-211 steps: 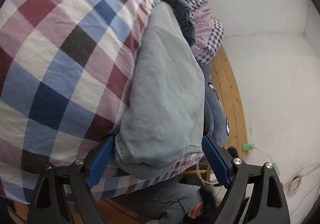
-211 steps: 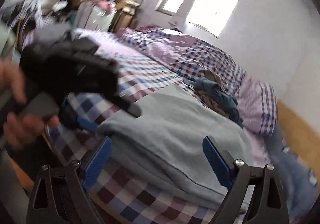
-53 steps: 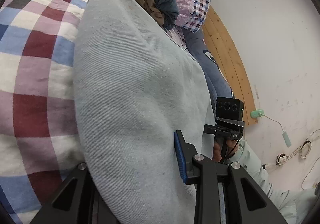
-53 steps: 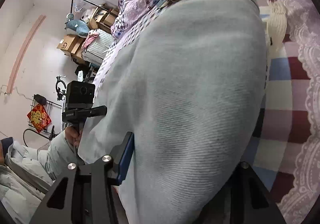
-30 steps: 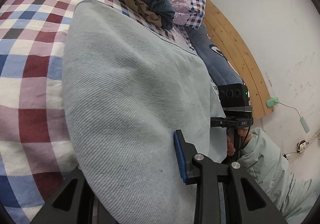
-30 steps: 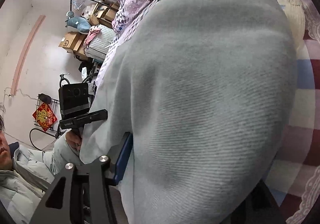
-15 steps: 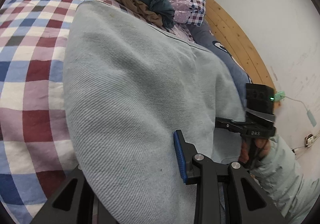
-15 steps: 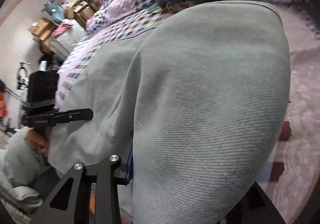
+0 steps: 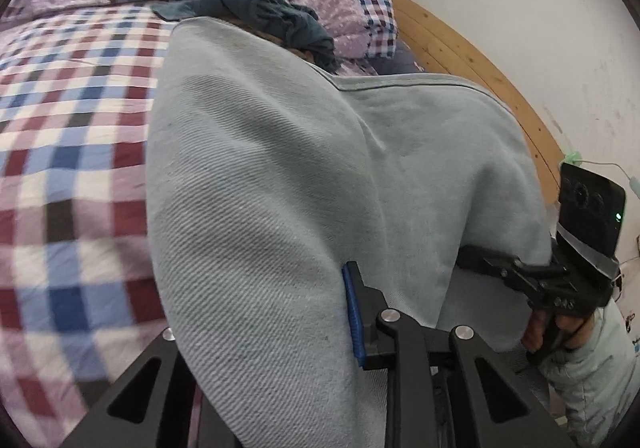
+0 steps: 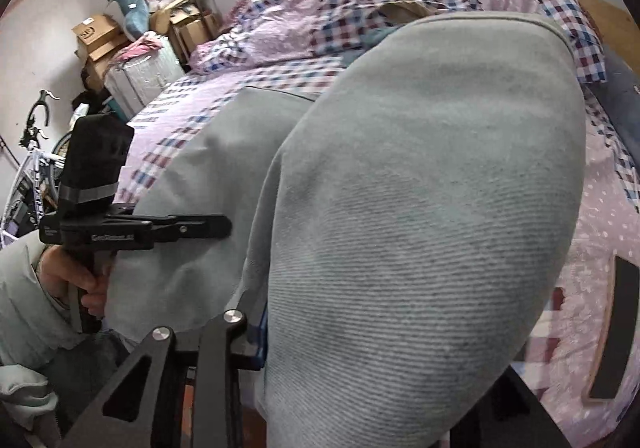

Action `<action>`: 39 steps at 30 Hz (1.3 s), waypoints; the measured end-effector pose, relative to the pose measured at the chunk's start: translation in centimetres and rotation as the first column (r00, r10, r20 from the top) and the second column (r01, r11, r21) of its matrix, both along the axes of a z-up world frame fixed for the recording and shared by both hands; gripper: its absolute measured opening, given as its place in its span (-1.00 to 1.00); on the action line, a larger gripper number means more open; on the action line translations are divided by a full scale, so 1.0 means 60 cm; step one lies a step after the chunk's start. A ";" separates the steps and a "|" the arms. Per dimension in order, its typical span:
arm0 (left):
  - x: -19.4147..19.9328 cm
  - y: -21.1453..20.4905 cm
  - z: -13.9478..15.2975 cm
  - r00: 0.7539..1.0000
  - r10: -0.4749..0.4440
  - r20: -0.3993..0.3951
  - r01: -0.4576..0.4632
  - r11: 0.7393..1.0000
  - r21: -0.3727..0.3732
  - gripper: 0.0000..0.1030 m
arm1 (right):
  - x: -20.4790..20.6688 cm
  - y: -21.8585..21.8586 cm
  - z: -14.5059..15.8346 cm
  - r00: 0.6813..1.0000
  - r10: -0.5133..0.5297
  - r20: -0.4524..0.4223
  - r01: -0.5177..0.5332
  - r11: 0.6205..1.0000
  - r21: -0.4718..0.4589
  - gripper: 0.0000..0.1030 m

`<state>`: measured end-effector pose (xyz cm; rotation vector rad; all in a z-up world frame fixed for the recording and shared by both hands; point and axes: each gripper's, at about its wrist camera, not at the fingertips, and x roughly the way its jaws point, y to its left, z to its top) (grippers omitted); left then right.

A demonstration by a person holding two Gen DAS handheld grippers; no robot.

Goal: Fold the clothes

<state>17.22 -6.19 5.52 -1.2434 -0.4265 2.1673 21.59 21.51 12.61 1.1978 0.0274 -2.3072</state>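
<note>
A pale grey-blue garment [image 9: 260, 168] lies spread on the checked bed cover [image 9: 72, 108], its near edge lifted. My left gripper [image 9: 260, 308] has its jaws closing on that edge. One blue pad [image 9: 352, 312] presses the cloth and the other finger is hidden under it. In the right wrist view the garment [image 10: 420, 168] bulges over my right gripper [image 10: 376, 328], whose jaws are also closing on the cloth, one pad just visible at its left fold. Each gripper shows in the other's view, hand-held: the right gripper [image 9: 480, 262] and the left gripper [image 10: 192, 226].
A heap of dark teal and tan clothes [image 9: 260, 8] lies beyond the garment, next to a checked pillow [image 9: 352, 8] and a wooden headboard [image 9: 460, 48]. Cardboard boxes [image 10: 100, 36], a suitcase and a bicycle [image 10: 32, 152] stand past the bed's far side. A flat black item [image 10: 616, 328] lies on the bed.
Both grippers have risen with the garment's near edge, the right one more and with a roll. The cloth now humps higher, and both views show more of the bed's far end.
</note>
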 end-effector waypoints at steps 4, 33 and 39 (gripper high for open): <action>0.039 -0.061 0.026 0.998 0.049 -0.027 -0.049 0.999 -0.013 -0.52 | 0.031 -0.061 0.028 0.998 0.046 -0.030 -0.047 0.999 -0.019 -0.32; 0.223 -0.858 0.213 0.908 0.378 -0.180 -0.419 0.832 -0.363 -0.52 | 0.117 -0.867 0.089 0.891 0.436 -0.128 -0.452 0.826 -0.337 -0.32; 0.182 -0.967 0.177 0.914 0.389 -0.112 -0.395 0.798 -0.455 -0.52 | 0.117 -0.987 0.041 0.882 0.467 -0.060 -0.458 0.822 -0.337 -0.35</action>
